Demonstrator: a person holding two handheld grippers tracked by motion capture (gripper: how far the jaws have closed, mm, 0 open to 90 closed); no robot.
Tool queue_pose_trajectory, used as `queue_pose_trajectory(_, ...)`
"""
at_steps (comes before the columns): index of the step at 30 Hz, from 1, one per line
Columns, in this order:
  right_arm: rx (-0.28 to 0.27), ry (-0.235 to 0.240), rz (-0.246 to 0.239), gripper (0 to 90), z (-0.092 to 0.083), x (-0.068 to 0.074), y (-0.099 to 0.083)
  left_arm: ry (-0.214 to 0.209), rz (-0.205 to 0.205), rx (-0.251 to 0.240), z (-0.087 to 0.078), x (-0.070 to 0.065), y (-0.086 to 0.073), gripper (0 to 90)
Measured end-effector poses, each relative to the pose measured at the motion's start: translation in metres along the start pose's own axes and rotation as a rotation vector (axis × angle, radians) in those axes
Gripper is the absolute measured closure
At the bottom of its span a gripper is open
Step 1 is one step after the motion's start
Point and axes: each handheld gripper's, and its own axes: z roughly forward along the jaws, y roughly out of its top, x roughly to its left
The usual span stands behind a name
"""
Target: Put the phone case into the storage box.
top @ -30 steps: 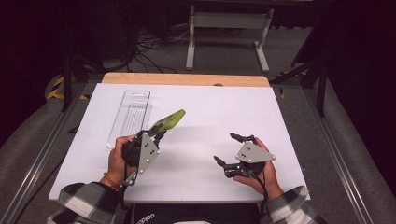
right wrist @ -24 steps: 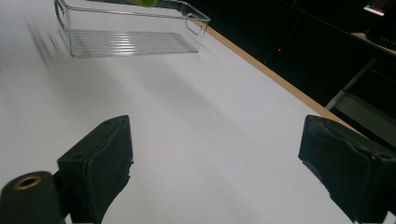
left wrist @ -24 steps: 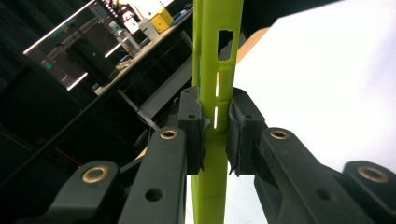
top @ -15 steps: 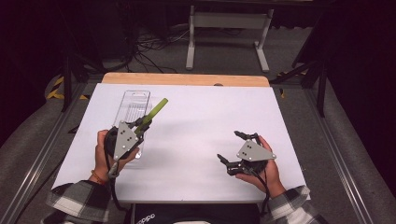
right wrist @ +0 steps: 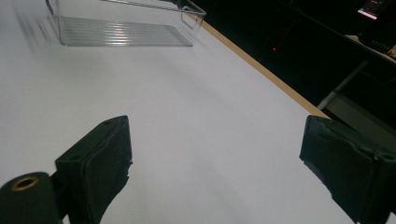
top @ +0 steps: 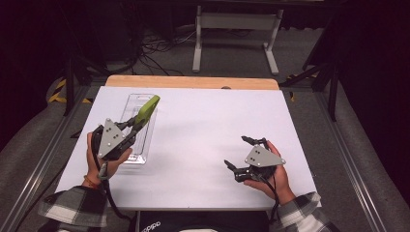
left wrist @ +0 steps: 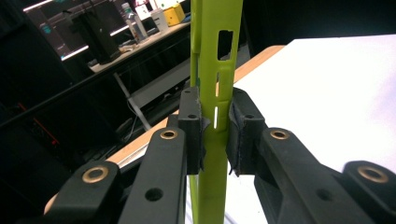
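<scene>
Green strip (left wrist: 215, 116) clamped by left gripper (top: 130, 126) above clear tray (top: 138, 140); right gripper (top: 239, 153) held open over desk (top: 203, 125).

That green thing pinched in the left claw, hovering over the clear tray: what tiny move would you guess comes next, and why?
Probably a small lowering into the clear tray. The left gripper is clamped on the green tool, which sits above the tray, pointing along it. The right gripper is open and off to the side.

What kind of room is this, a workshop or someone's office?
Probably a lab or recording studio: a white table on a dark floor with loose cables, a metal stand behind, and a workbench with equipment nearby.
</scene>
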Motion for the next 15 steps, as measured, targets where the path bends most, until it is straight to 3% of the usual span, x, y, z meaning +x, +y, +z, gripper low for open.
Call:
queue_pose_trajectory(4, 0.002, 0.003, -0.006, 9.9, 0.001, 0.000, 0.000, -0.005, -0.021, 0.003, -0.001, 0.007, -0.003, 78.2)
queue_pose_trajectory(7, 0.006, 0.009, -0.003, 9.9, 0.002, 0.000, 0.000, -0.025, -0.070, -0.001, -0.001, 0.015, -0.008, 78.3)
queue_pose_trajectory(15, 0.010, 0.015, 0.000, 9.9, 0.004, 0.001, -0.001, -0.041, -0.102, 0.004, 0.001, 0.026, -0.014, 78.3)
